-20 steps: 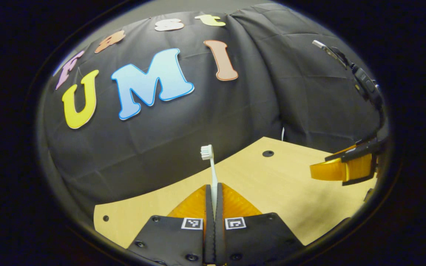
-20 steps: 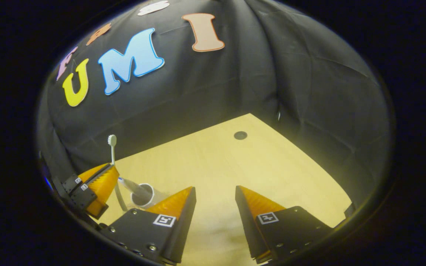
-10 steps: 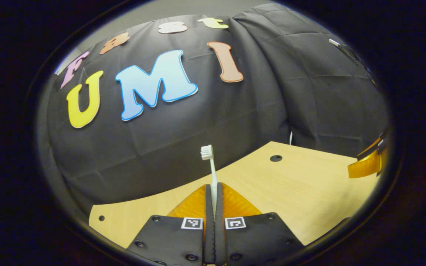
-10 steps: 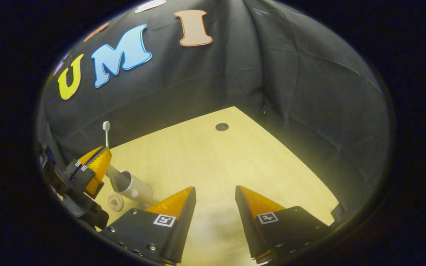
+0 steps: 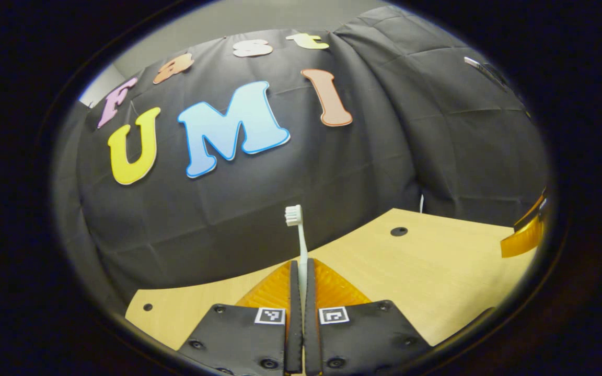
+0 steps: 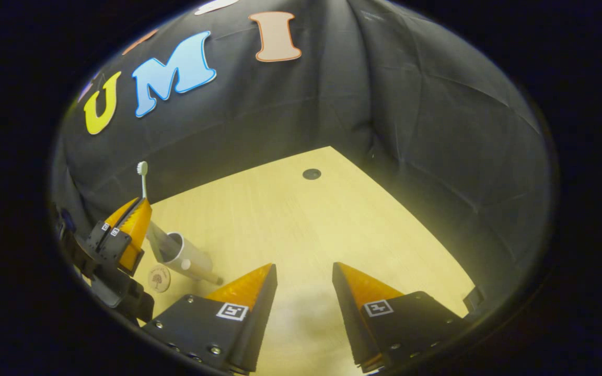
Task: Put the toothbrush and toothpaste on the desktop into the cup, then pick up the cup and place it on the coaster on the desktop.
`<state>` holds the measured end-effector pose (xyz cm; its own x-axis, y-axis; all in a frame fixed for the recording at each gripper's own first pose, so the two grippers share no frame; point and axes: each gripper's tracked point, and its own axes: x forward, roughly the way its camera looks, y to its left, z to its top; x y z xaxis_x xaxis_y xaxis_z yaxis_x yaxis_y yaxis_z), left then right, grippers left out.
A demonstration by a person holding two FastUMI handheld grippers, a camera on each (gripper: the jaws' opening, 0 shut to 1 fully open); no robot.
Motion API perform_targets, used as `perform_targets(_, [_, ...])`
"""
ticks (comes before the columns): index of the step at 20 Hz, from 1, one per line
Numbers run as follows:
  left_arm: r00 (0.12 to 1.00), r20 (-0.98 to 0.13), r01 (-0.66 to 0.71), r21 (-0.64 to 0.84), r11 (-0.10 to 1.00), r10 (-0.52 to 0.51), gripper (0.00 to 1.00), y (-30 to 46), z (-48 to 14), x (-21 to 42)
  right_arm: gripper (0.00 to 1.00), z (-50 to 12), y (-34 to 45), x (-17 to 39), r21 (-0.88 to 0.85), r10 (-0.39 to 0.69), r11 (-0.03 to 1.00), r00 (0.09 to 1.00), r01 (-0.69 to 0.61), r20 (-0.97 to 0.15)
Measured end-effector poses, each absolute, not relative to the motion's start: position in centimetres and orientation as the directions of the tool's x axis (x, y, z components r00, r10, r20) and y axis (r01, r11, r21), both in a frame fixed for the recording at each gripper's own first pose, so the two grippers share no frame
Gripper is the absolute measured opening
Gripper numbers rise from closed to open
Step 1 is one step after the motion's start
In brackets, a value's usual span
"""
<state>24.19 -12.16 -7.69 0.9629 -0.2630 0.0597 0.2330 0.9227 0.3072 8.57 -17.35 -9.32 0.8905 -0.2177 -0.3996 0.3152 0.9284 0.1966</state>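
A: What's in the cup (image 6: 186, 256)?

B: In the right gripper view one cup stands on the desktop (image 6: 301, 230) at the near left, with the toothpaste (image 6: 158, 243) leaning out of its mouth toward the left gripper (image 6: 132, 219). Whether the cup holds anything more I cannot tell.

A: And the toothbrush (image 5: 299, 243)?

B: One, clamped between the left gripper's (image 5: 299, 271) closed fingers, standing upright with its bristles on top, above the desktop (image 5: 437, 271) and beside the cup, not in it.

A: The coaster (image 6: 159, 278)?

B: One round coaster, lying flat just near-left of the cup, bare.

A: The right gripper (image 6: 303, 277)?

B: Its fingers stand well apart with nothing between them, over bare wood right of the cup. Its tip (image 5: 523, 237) shows at the far right edge of the left gripper view.

A: Room to move?

B: The desktop's middle and right are open. One dark hole (image 6: 311, 174) sits near the far corner, where the wall cloth (image 6: 384, 94) meets the edge.
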Motion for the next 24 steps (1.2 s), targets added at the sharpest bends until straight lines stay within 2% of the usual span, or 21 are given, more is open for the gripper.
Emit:
perform_targets(8, [0.946,0.124,0.237,0.367,0.900,-0.300,0.09,-13.9,-7.3,23.5,0.65,-10.9,-17.6,7.2,0.194,-0.220,0.925,0.878,0.326,-0.425])
perform_targets(9, [0.940,0.141,0.237,0.382,0.893,-0.310,0.10,-14.1,-6.9,23.6,0.59,-11.2,-17.8,7.1,0.193,-0.222,0.924,0.875,0.330,-0.430])
perform_targets(11, [0.933,0.163,0.234,0.399,0.886,-0.320,0.10,-14.4,-6.5,24.0,0.59,-11.7,-17.8,6.7,0.193,-0.226,0.921,0.870,0.337,-0.439])
perform_targets(12, [0.932,0.172,0.227,0.409,0.884,-0.319,0.10,-14.5,-6.3,24.3,0.65,-12.0,-17.9,6.6,0.193,-0.226,0.921,0.867,0.339,-0.445])
perform_targets(13, [0.932,0.180,0.218,0.418,0.882,-0.315,0.10,-14.4,-6.2,24.7,0.65,-12.1,-17.9,6.6,0.192,-0.226,0.920,0.864,0.340,-0.449])
perform_targets(14, [0.933,0.179,0.215,0.422,0.881,-0.313,0.09,-14.2,-6.5,25.0,0.60,-12.2,-17.9,6.5,0.189,-0.226,0.921,0.863,0.340,-0.453])
perform_targets(16, [0.939,0.165,0.206,0.427,0.880,-0.300,0.09,-13.7,-7.4,25.7,0.60,-12.4,-18.0,6.4,0.180,-0.228,0.923,0.859,0.340,-0.458])
perform_targets(17, [0.943,0.157,0.203,0.426,0.881,-0.293,0.09,-13.6,-8.0,25.9,0.65,-12.6,-18.0,6.5,0.179,-0.225,0.924,0.858,0.339,-0.461])
perform_targets(20, [0.950,0.138,0.203,0.416,0.886,-0.282,0.10,-13.4,-9.0,26.0,0.65,-12.7,-17.8,6.6,0.177,-0.219,0.926,0.856,0.333,-0.468])
perform_targets(24, [0.956,0.134,0.190,0.395,0.899,-0.261,0.16,-12.8,-9.5,25.6,0.65,-12.7,-17.5,7.2,0.178,-0.208,0.928,0.854,0.326,-0.478])
